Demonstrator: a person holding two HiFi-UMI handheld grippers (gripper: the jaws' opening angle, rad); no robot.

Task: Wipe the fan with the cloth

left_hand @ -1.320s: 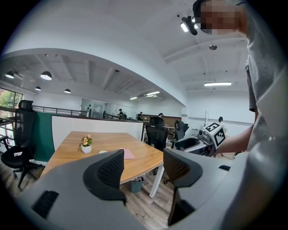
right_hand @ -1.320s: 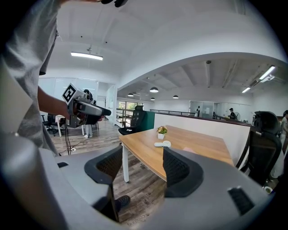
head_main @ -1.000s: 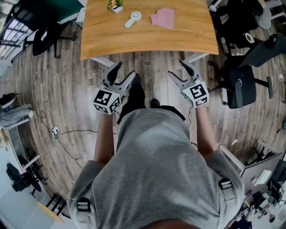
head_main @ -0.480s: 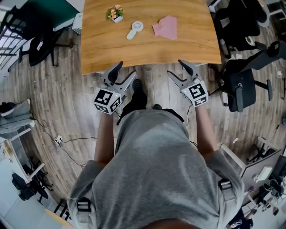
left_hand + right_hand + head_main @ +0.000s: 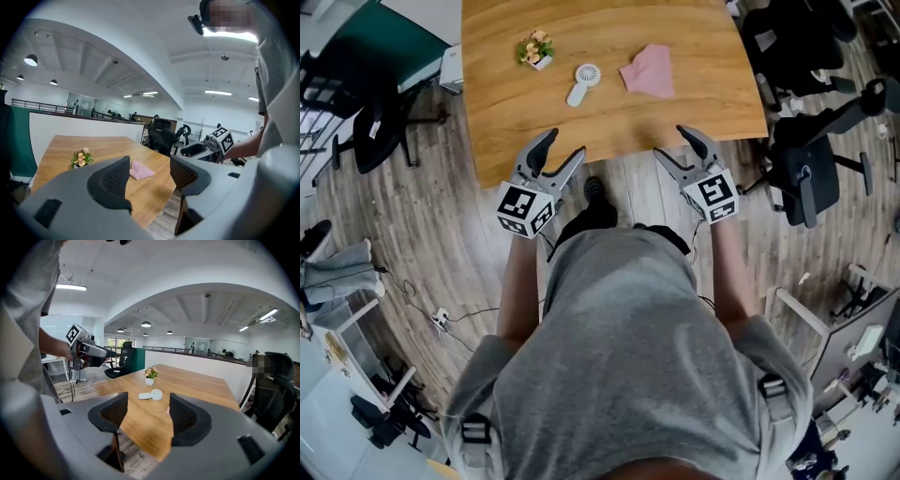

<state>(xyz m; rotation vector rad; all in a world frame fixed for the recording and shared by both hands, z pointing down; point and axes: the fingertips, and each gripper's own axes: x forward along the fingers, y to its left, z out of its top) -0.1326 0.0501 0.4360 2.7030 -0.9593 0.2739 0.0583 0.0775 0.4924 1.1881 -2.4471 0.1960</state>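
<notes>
Fan point(image 5: 584, 80) hidden behind a jaw in left gripper view; from above it lies mid-table point(image 5: 516, 122), handle slanting near-left, cloth point(image 5: 649, 72) near its right. Left gripper point(image 5: 563, 145) and right gripper point(image 5: 671, 142) both gape, empty.

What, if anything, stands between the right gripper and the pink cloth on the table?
Nothing visible does. Only bare table lies between the right gripper and the pink cloth; the fan and potted plant sit further left.
</notes>
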